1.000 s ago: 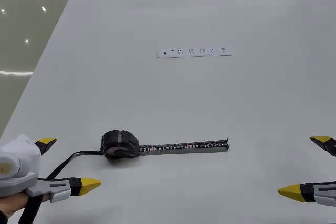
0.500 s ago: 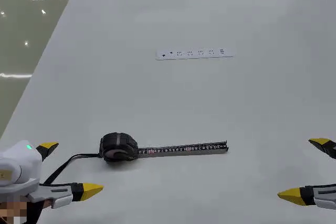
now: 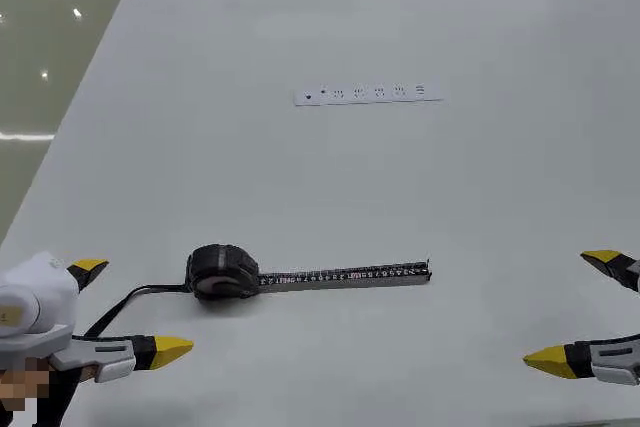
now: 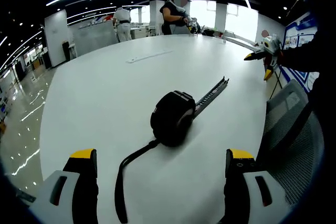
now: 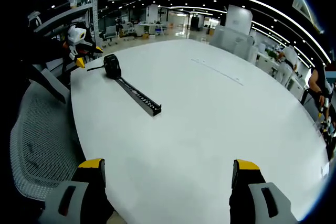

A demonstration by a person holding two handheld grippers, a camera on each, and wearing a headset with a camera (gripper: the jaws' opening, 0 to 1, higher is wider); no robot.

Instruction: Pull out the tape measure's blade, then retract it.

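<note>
Head view, item one: where did the tape measure [image 3: 222, 273] lie? (Supervisor)

Its black case sat on the white table [image 3: 400, 177] near the front edge, at roughly 1 o'clock from the left gripper [image 3: 132, 307] and clear of it. The blade [image 3: 345, 274] lay part way out, flat on the surface, pointing toward 3 o'clock. A black strap [image 3: 150, 292] trailed from the case toward 8 o'clock and ran between that gripper's yellow-tipped jaws. (Inspector)

And the right gripper [image 3: 572, 308]? (Supervisor)

Well apart, at about 4 o'clock from the blade's free end. (Inspector)

Condition of both tools? (Supervisor)

Each was spread wide and had hold of nothing. The left gripper view placed the case at 12 o'clock, beyond the jaw tips, with no contact. The right gripper view placed the blade's end nearer and the case farther off, toward 11 o'clock. (Inspector)

Other items? (Supervisor)

One white power strip [image 3: 367, 94], at 12 o'clock from the blade, well apart. (Inspector)
</note>
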